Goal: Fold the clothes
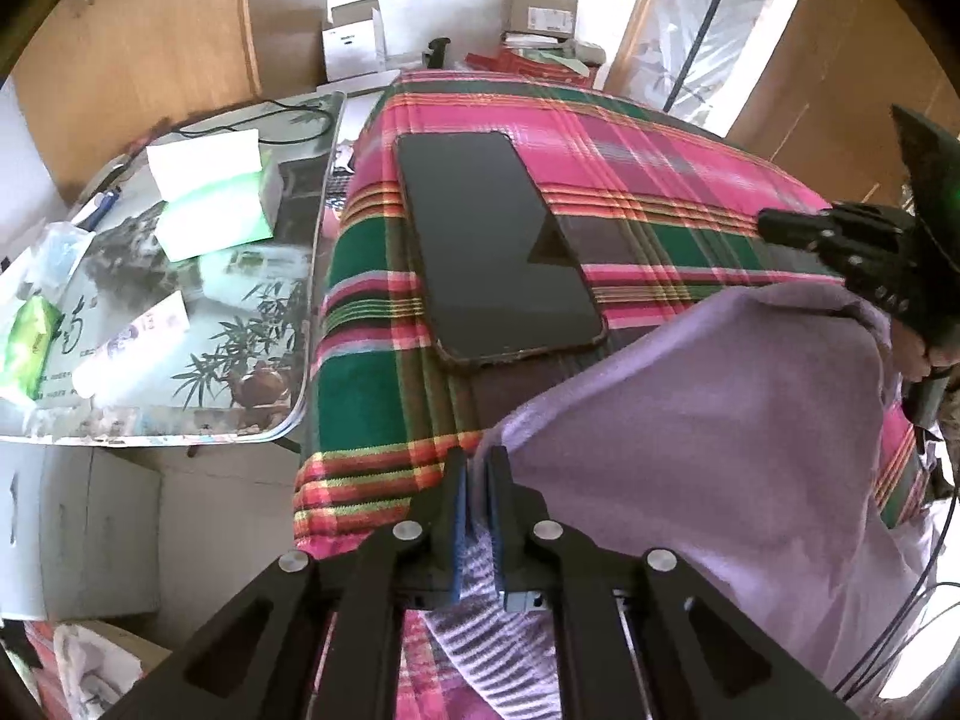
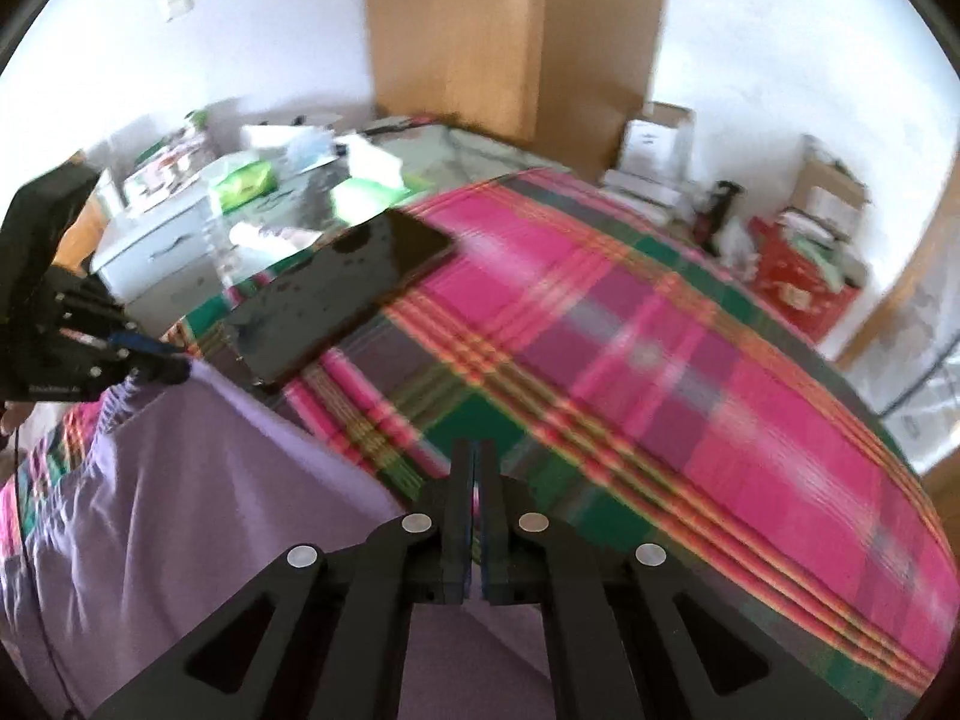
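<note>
Left gripper (image 1: 477, 462) pinches a corner of the lilac garment (image 1: 720, 420), which lies draped over the plaid cloth (image 1: 630, 192) just below the dark phone (image 1: 498, 246), while the right gripper (image 2: 477, 456) is pressed together near the garment's far edge. I judge a fold is being drawn across; next both corners need carrying over evenly, clear of the phone. Whether the right pads hold cloth is blurred and hidden.

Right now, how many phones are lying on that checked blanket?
1. A single dark phone lies flat on the plaid blanket, near its edge beside the cluttered side table, just beyond the lilac garment. Another could be hidden under the garment.
</note>
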